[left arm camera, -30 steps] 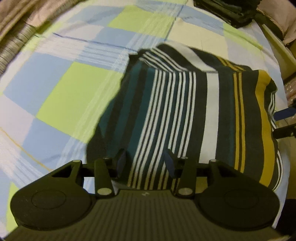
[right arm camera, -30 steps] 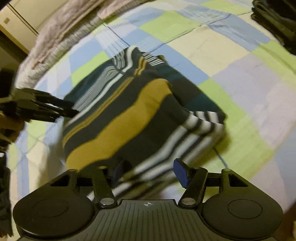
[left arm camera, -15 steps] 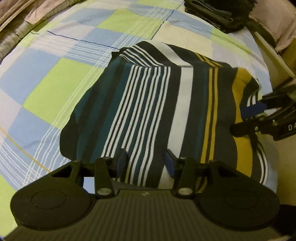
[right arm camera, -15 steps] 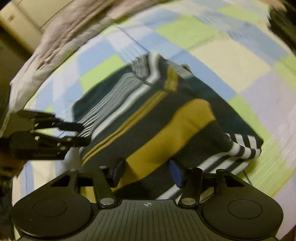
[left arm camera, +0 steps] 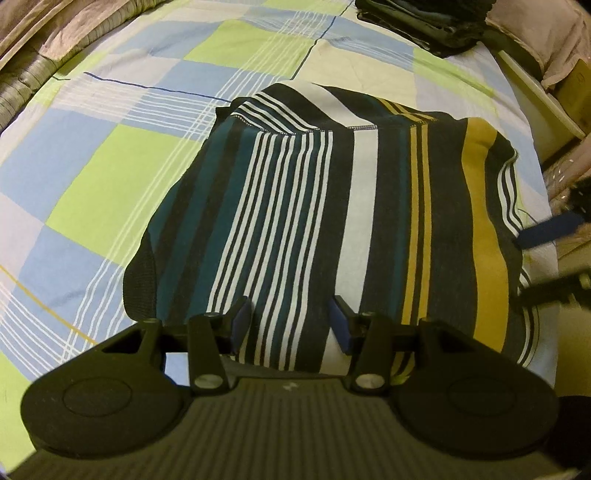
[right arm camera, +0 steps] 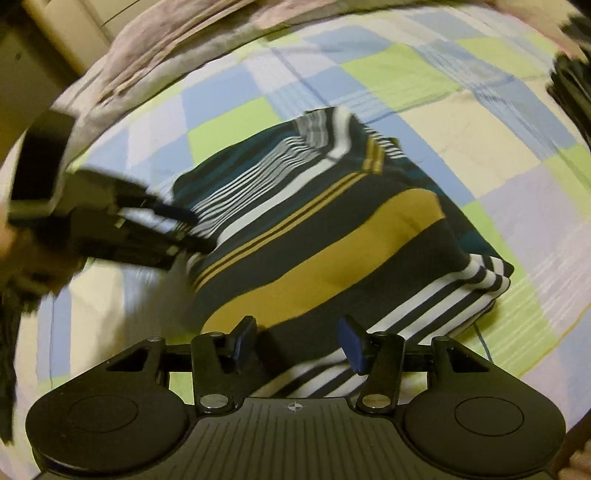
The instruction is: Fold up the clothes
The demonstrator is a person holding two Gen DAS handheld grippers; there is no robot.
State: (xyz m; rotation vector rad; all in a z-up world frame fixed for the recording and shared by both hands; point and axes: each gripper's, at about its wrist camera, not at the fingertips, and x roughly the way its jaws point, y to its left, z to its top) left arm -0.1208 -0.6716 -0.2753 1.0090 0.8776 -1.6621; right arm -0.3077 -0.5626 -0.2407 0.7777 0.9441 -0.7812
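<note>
A folded striped garment (left arm camera: 332, 203), dark with teal, white and mustard bands, lies flat on the checked bedsheet (left arm camera: 92, 184). My left gripper (left arm camera: 290, 314) hovers over its near edge, jaws apart, the cloth lying under and between the fingers without being pinched. My right gripper (right arm camera: 298, 330) stands open over the garment (right arm camera: 332, 240) at its mustard and white-striped corner, pads clear of the cloth. The right gripper's blue pad (left arm camera: 546, 229) shows blurred at the garment's right side. The left gripper (right arm camera: 184, 229) appears blurred at the garment's far left edge.
A stack of dark folded clothes (left arm camera: 424, 22) sits at the far end of the bed, also seen as the dark stack (right arm camera: 572, 92). A grey-pink quilt (left arm camera: 37, 37) is bunched along the left. Pale furniture (left arm camera: 535, 92) borders the bed's right edge.
The left view has shifted so the garment fills more of the frame. The right gripper has swung sideways along the garment's edge and its jaws have narrowed a little. The garment stays folded.
</note>
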